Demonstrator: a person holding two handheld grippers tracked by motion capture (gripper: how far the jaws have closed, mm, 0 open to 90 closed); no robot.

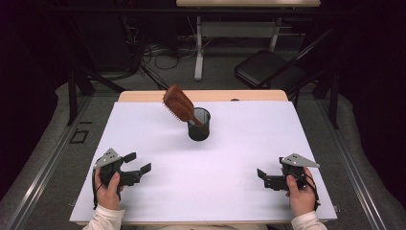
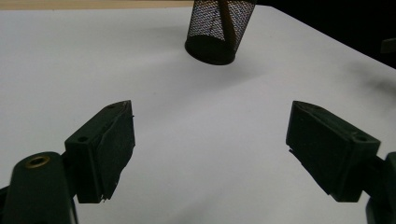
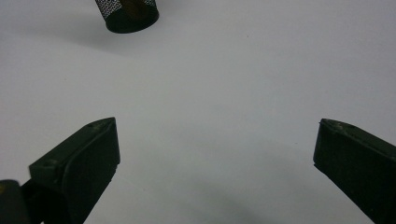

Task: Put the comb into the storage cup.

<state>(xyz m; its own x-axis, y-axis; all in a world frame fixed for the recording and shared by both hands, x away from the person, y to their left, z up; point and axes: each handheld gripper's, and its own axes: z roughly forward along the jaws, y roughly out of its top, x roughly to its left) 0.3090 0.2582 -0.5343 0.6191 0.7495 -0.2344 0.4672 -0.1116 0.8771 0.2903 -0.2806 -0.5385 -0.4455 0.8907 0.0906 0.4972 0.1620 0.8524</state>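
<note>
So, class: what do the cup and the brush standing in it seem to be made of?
Cup: black wire mesh, probably metal; the left gripper view shows a see-through grid wall with a solid base.
Brush: brown with a slight sheen, likely wood or plastic; the look leaves it open.

Your white table sheet is bright and evenly lit, the surroundings nearly black. Soft shadow falls beside the mesh cup. Gripper views look grainy, their near jaws slightly soft.
</note>
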